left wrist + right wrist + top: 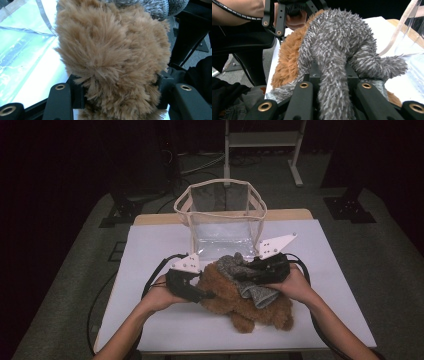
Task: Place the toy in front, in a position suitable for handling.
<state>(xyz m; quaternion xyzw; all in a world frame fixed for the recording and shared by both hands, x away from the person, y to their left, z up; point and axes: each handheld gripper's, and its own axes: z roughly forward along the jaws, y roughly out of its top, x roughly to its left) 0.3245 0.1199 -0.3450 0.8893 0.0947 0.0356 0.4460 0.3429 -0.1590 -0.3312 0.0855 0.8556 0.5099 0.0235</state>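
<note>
A brown plush toy lies on the white table near its front, with a grey fuzzy cloth draped over it. My left gripper comes in from the left and is shut on the toy's furry end; in the left gripper view the brown fur bulges out between both jaws. My right gripper reaches in from the right and is shut on the grey cloth. In the right gripper view a grey strand runs down between the jaws, with the brown fur behind it.
A clear plastic bag with beige trim and handles stands open and upright just behind the toy. The white table top has bare surface to the left, right and front. A metal stand's legs rise beyond the table.
</note>
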